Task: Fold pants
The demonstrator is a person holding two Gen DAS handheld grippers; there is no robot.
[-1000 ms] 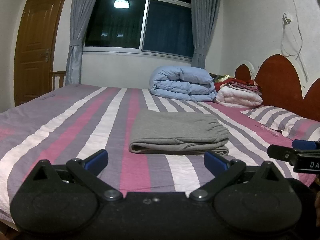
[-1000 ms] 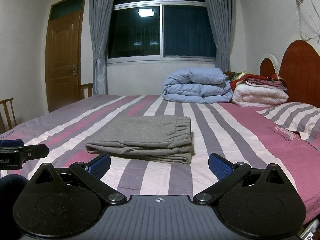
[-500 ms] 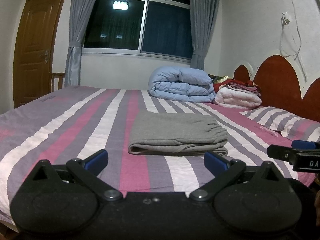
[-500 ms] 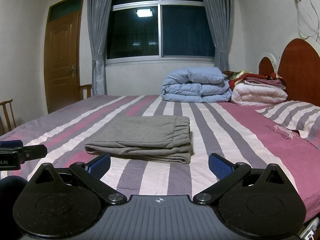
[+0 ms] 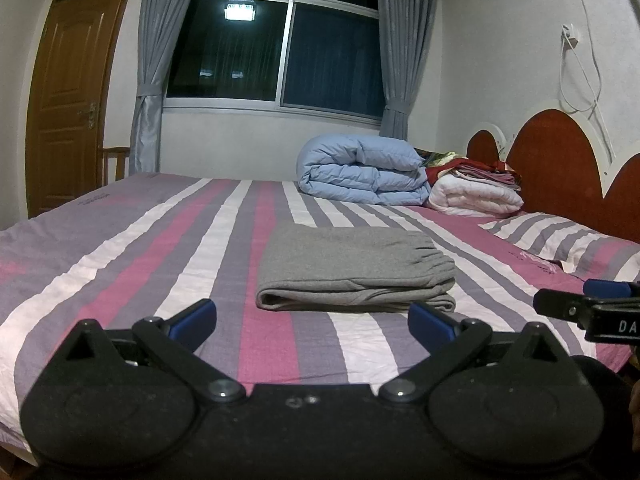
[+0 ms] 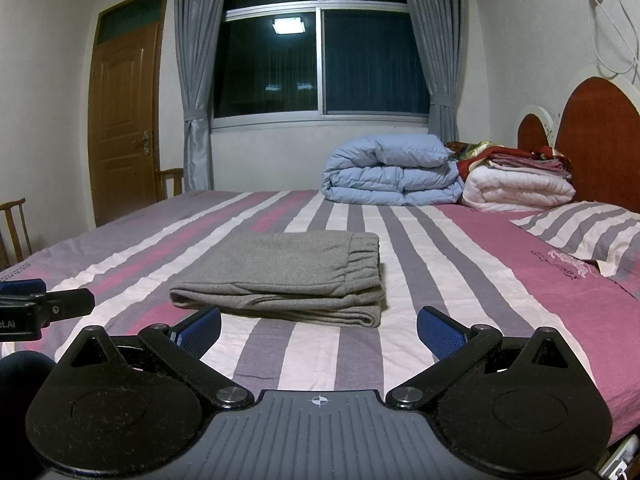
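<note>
While folded pants (image 5: 352, 270) lie crosswise, waistband right, both hand-held grippers (image 5: 312, 316) (image 6: 318, 326) gape empty.

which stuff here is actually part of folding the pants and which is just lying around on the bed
Part of the job:
- grey pants, already folded, lying flat on the striped bedsheet
- left gripper, open
- right gripper, open

Just lying about:
- blue duvet
- white quilt with folded clothes on top
- striped pillow

Folded grey pants (image 5: 352, 272) lie on the striped bed (image 5: 120, 248) beyond the spread, empty left gripper (image 5: 312, 320).
</note>
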